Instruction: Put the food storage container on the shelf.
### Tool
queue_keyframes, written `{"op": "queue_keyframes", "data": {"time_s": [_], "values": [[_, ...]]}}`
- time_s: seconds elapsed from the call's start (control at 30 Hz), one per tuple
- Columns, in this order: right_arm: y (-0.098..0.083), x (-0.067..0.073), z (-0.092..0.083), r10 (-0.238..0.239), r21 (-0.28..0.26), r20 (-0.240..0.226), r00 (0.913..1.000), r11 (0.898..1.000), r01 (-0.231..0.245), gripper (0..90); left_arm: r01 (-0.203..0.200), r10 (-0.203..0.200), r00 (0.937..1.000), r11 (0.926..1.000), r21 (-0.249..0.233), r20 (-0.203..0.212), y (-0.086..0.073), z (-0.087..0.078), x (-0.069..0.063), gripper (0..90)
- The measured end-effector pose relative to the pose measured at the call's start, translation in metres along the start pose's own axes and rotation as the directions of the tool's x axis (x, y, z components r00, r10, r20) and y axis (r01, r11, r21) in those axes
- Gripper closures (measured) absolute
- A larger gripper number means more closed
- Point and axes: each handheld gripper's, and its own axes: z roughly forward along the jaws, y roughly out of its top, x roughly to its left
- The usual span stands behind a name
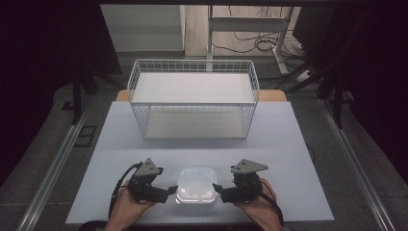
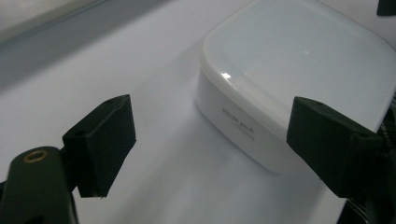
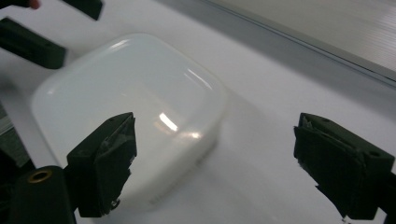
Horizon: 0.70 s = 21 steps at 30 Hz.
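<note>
High view: the bench (image 1: 288,144) carries a pale sheet across its whole top, with floor and cables beyond its far edge. A white wire basket (image 1: 192,98) stands at the middle of the far edge, upright, open at the top, with a flat white panel inside near its rim and another at its base. A white lidded container (image 1: 196,185) sits at the middle of the near edge, square with rounded corners, lid on, well apart from the basket. The left hand-held gripper (image 1: 171,190) lies just beside the container's left side, held by the person's left hand (image 1: 127,204); its jaws are spread and hold nothing. Left gripper view confirms this: the container (image 2: 299,70) sits ahead, one jaw over bare bench and the other overlapping the container's near side; contact cannot be determined. The right hand-held gripper (image 1: 217,188) lies just beside the container's right side, held by the right hand (image 1: 257,207). Right gripper view shows its jaws spread, the container (image 3: 130,107) ahead toward one jaw, bare bench before the other, and the opposite gripper's jaws beyond the container.
</note>
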Motion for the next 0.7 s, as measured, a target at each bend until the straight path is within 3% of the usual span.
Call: {"op": "queue_keyframes", "data": {"time_s": [0.03,0.17,0.33,0.37,0.47,0.5,0.57,0.63,0.67,0.7], "values": [[0.004,0.003,0.003,-0.010,0.006,-0.008,0.9999,1.000,0.010,14.2,-0.007,0.007,0.9998,1.0000,-0.006,0.017,0.009,0.003,0.000,14.9],[0.011,0.009,0.011,-0.023,0.017,-0.032,0.9992,1.000,0.023,16.2,0.000,0.001,0.9979,0.9999,-0.011,0.064,0.020,0.011,-0.001,14.3],[0.008,0.008,0.018,0.004,0.036,-0.067,0.9978,0.999,-0.002,16.6,0.005,-0.007,0.9955,0.9998,0.020,0.094,0.018,0.025,-0.003,13.1],[0.007,0.008,0.019,0.012,0.043,-0.076,0.9970,0.999,-0.009,16.5,0.024,-0.025,0.9936,0.9997,0.012,0.110,0.016,0.026,-0.003,12.4],[0.000,0.007,0.026,0.073,0.094,-0.147,0.9864,0.994,-0.060,16.0,0.072,-0.074,0.9808,0.9972,0.021,0.180,0.010,0.025,-0.001,14.5],[0.000,0.007,0.026,0.073,0.094,-0.147,0.9864,0.994,-0.060,16.0,0.072,-0.074,0.9808,0.9972,0.021,0.180,0.010,0.025,-0.001,18.7],[-0.001,0.005,0.026,0.141,0.132,-0.199,0.9698,0.984,-0.116,21.8,0.099,-0.104,0.9619,0.9946,0.032,0.253,0.006,0.024,-0.003,25.9],[-0.003,0.003,0.024,0.178,0.150,-0.211,0.9612,0.978,-0.148,27.5,0.122,-0.127,0.9591,0.9918,0.039,0.253,0.005,0.023,-0.004,27.6],[-0.003,0.002,0.022,0.188,0.150,-0.210,0.9594,0.976,-0.159,33.0,0.122,-0.127,0.9591,0.9918,0.039,0.253,0.005,0.023,-0.004,29.5],[-0.003,0.002,0.022,0.188,0.150,-0.210,0.9594,0.976,-0.159,33.0,0.134,-0.141,0.9582,0.9901,0.042,0.249,0.004,0.021,-0.004,29.5]]}}
